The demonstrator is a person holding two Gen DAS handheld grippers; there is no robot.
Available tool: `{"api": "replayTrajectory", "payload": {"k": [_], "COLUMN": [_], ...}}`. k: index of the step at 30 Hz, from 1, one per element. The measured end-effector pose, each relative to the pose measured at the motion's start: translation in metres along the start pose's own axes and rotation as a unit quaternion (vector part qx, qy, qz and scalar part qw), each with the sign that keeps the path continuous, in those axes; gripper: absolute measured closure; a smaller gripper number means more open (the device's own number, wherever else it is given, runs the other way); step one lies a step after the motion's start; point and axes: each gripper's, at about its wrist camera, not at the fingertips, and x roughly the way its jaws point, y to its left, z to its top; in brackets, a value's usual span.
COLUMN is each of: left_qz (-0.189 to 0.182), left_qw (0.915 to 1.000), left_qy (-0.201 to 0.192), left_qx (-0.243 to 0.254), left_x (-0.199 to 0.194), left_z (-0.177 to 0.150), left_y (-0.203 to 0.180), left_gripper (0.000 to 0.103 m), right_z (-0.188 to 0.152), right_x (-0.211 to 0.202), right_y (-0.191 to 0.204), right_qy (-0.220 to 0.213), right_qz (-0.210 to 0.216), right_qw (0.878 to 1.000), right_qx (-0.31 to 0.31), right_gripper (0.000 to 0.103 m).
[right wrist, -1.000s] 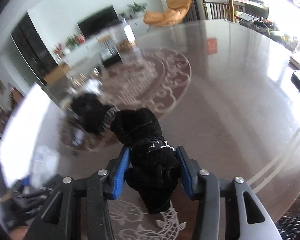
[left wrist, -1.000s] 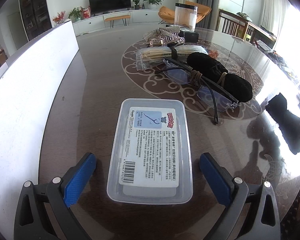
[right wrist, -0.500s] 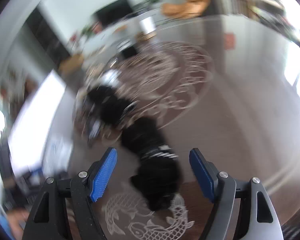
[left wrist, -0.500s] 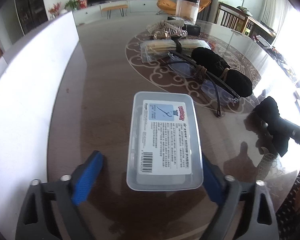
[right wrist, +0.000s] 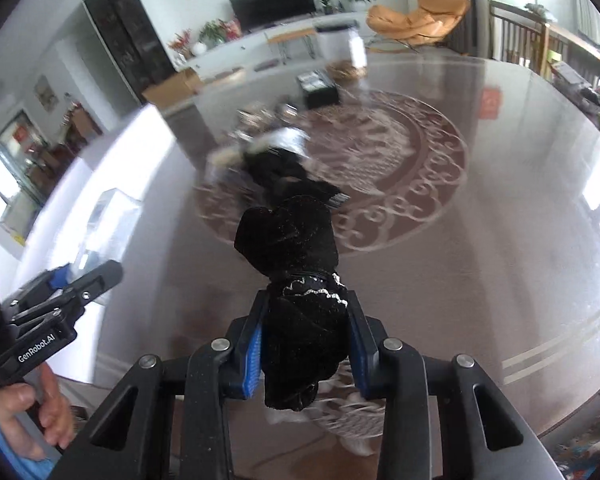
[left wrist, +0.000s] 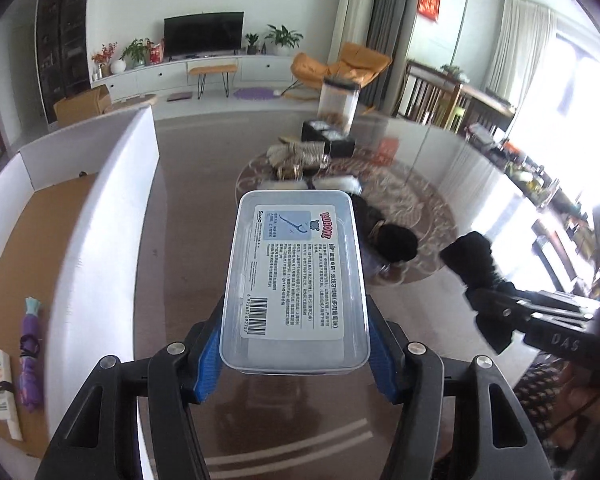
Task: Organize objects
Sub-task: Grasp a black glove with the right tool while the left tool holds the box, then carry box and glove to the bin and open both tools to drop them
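Left gripper [left wrist: 296, 344]: lower centre of the left wrist view; fingers [left wrist: 208, 364] have just been closing and now clamp both long sides of the clear plastic box.
Clear plastic box [left wrist: 296, 280]: rectangular, lidded, white printed label with barcode on top; held clear of the tabletop, centre of the left wrist view, long axis running away from the camera.
Right gripper [right wrist: 306, 354]: lower centre of the right wrist view; fingers [right wrist: 252, 354] have just been closing and now press on the black velvet pouch from both sides, narrow gap.
Black velvet pouch [right wrist: 296, 280]: soft, dark, with a band of silver trim around the middle; upper part stands out ahead of the fingers, lower end hangs below them. Also seen at right of the left wrist view [left wrist: 474, 258], in the other gripper.
Tabletop [right wrist: 480, 248]: glossy brown, round ornamental scroll pattern at centre, pale double line near the lower right edge.
Remaining items on tabletop: second black bundle [left wrist: 394, 242] just right of the box in the left wrist view; blurred wrapped packets and a metallic pile behind it; black box [left wrist: 328, 142] and clear canister [left wrist: 338, 102] at upper centre.
White cardboard tray [left wrist: 112, 220]: left of the left wrist view, high white wall, brown floor; holds a purple wrapped item [left wrist: 30, 356] and a white tube [left wrist: 2, 388] at lower left.
Person's hand [right wrist: 32, 420]: lower left of the right wrist view, holding the left gripper's handle.
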Motion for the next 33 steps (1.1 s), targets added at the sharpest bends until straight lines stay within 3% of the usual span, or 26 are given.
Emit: {"api": "replayTrajectory", "payload": {"k": [9,18,24,31,32,33], "left_qz": [0.027,0.113,0.163,0.221,0.238,0.253], "left_qw": [0.9978,0.988,0.9773,0.9558,0.9498,0.9438], "left_qy": [-0.041,-0.054,-0.015,0.032,0.05,0.065], "left_qx": [-0.045,-0.091,-0.134,-0.191,-0.197,-0.203], "left_x": [-0.068,-0.106,-0.107,-0.088,-0.082,-0.076], "left_z": [0.01,0.007,-0.005,-0.023,-0.026,-0.027], "left_y": [0.063,0.146,0.214,0.28,0.286,0.292], "left_gripper": [0.043,0.043,0.043,0.042,0.039,0.029], "right_z": [0.013,0.03,0.042,0.04,0.037,0.033], "right_x": [-0.02,-0.021,-0.005,0.047,0.057,0.068], "right_y": [0.082,0.182,0.264,0.342,0.351,0.359], "right_qy": [-0.013,-0.011,0.004,0.039,0.043,0.044], "right_qz": [0.079,0.151,0.197,0.206,0.204,0.195], "right_qw": [0.996,0.981,0.965,0.95,0.949,0.948], "right_qx": [-0.046,-0.122,-0.172,-0.229,-0.237,-0.248], "right_gripper": [0.067,0.067,0.067,0.066,0.064,0.057]}}
